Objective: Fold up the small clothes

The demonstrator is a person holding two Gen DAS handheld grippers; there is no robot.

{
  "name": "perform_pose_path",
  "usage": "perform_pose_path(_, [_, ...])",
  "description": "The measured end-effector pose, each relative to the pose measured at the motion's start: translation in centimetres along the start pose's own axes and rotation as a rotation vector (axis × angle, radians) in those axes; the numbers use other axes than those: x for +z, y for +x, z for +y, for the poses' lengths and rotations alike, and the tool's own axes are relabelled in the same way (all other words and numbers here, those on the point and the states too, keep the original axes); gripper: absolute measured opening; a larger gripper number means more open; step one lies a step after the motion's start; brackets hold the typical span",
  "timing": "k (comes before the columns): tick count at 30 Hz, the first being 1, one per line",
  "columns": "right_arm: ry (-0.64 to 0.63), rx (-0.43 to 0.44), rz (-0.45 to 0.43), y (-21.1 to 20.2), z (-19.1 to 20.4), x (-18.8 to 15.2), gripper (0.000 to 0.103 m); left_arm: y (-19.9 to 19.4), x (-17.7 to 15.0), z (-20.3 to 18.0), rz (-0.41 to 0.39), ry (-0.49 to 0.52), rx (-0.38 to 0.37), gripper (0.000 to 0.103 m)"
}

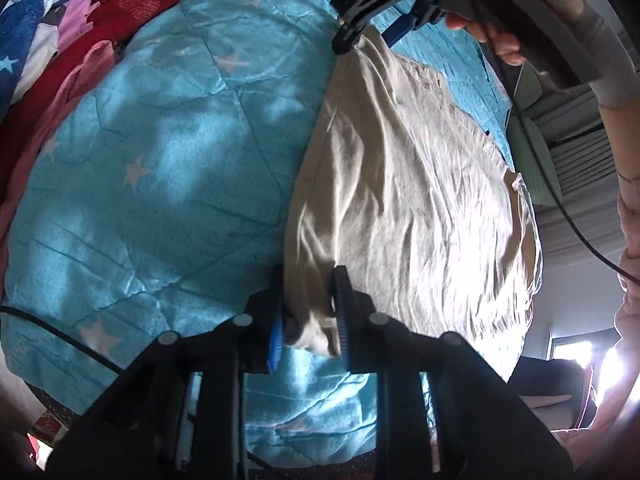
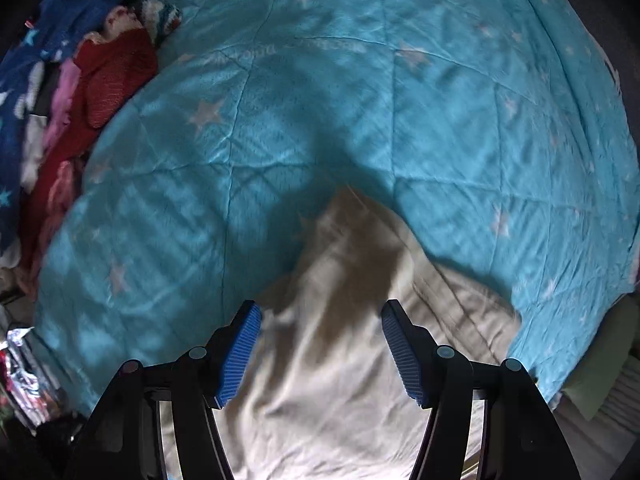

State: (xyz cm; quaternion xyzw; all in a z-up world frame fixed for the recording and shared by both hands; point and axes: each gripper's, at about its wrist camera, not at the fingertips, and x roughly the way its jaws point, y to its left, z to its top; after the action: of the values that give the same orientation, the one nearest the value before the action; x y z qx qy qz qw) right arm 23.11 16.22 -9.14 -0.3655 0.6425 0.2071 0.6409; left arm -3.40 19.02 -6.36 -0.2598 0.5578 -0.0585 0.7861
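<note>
A cream cloth garment (image 1: 404, 200) lies spread on a turquoise star-print quilt (image 1: 160, 160). My left gripper (image 1: 308, 308) is shut on the garment's near corner, cloth bunched between its blue pads. My right gripper (image 1: 360, 36) shows in the left wrist view at the garment's far corner, touching the cloth. In the right wrist view the right gripper (image 2: 320, 320) is open, its blue pads (image 2: 240, 344) wide apart just above the cream garment (image 2: 340, 360), nothing between them.
A pile of red, pink and blue clothes (image 1: 60, 40) lies at the quilt's far left, also in the right wrist view (image 2: 80, 80). A black cable (image 1: 60, 332) crosses the quilt at lower left. A green cushion (image 1: 532, 148) is off the right edge.
</note>
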Motion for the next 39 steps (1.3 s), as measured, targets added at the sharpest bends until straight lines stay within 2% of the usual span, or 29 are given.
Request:
perform_pose_path(4, [0.022,-0.088,0.05,2.2,0.5,1.6,0.066,0.0,-0.1,-0.2,-0.007,0.013,-0.01,0.013])
perform_pose_path(7, [0.043,-0.055,0.053,2.6,-0.2,1.7,0.065,-0.2,0.0,-0.7,-0.019,0.034,-0.006,0.011])
perform_pose_path(9, [0.056,-0.024,0.032,2.6,-0.7,1.5,0.043,-0.2,0.1,-0.9,-0.027,0.035,-0.004,0.01])
perform_pose_path(10, [0.058,-0.022,0.025,2.5,-1.2,1.3,0.034,-0.4,0.2,-0.7,-0.036,0.022,-0.006,0.01])
perform_pose_path(11, [0.066,-0.036,0.01,2.4,-1.6,1.1,0.021,-0.6,0.2,-0.6,-0.042,0.011,-0.011,0.009])
perform_pose_path(14, [0.081,0.0,-0.031,1.3,-2.9,0.0,0.009,-1.6,0.2,-0.8,-0.073,-0.001,-0.023,0.009])
perform_pose_path(18, [0.114,0.058,-0.087,-0.6,-5.3,-1.7,0.008,-3.1,0.0,-3.0,-0.115,0.056,-0.013,0.009])
perform_pose_path(22, [0.148,0.113,-0.145,-2.6,-7.7,-4.1,0.008,-5.1,-0.1,-5.9,-0.142,0.123,-0.069,0.009])
perform_pose_path(28, [0.21,0.173,-0.225,-5.9,-11.5,-8.4,0.008,-6.5,-0.5,-13.9,-0.148,0.289,-0.155,0.009])
perform_pose_path(33, [0.286,0.205,-0.284,-7.9,-15.7,-13.7,0.008,-5.1,-0.7,-20.2,-0.132,0.397,-0.199,0.009])
perform_pose_path(39, [0.397,0.256,-0.353,-7.5,-22.0,-21.4,0.008,-0.7,-2.5,-28.6,-0.02,0.538,-0.262,0.009])
